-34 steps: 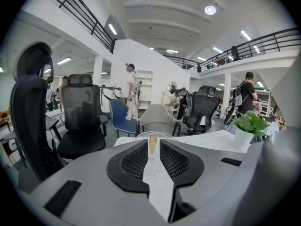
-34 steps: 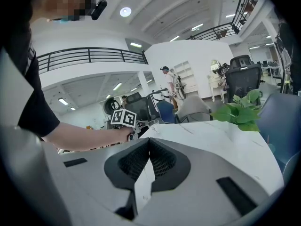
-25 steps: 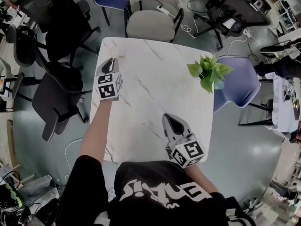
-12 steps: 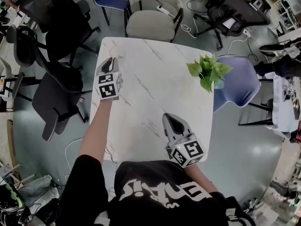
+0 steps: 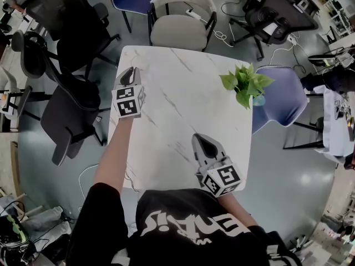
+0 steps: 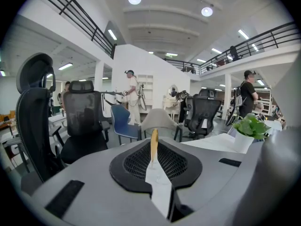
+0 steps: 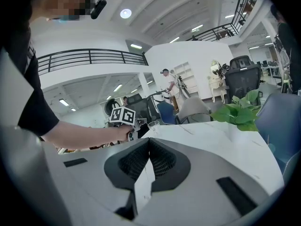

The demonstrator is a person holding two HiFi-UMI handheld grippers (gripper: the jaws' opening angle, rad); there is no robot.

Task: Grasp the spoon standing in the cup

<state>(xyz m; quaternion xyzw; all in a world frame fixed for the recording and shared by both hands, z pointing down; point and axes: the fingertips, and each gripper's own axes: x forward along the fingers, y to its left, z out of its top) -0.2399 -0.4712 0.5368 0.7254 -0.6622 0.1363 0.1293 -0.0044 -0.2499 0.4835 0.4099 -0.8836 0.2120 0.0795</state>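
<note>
1. Since the pale wooden handle of the spoon (image 6: 154,140) stands upright right at the tips of the left gripper (image 5: 132,72), the step in hand reads as the grasp itself, at or near its finish.
2. That gripper sits at about 10 o'clock on the white marbled table (image 5: 183,93), near the far left corner. The right gripper view shows the clear cup (image 7: 153,124) just beside its tips. The spoon appears not yet lifted out, though the cup's inside cannot be made out.
3. Left gripper: the jaws are drawn in to a narrow slit, and the pads seem to press on the thin handle from both sides. Nothing else is between them.
4. Right gripper (image 5: 204,144): it is at about 5 o'clock on the table, near the person's body, jaws together and holding nothing.
5. A potted plant (image 5: 246,85) stands at about 2 o'clock by the right edge, well apart from both grippers.
6. The next move, as a judgement, calls for a firm pinch and a straight pull upward along the spoon's own line, so the bowl clears the rim without tipping the light cup. A thin, smooth handle could slip or swivel in the pads.
</note>
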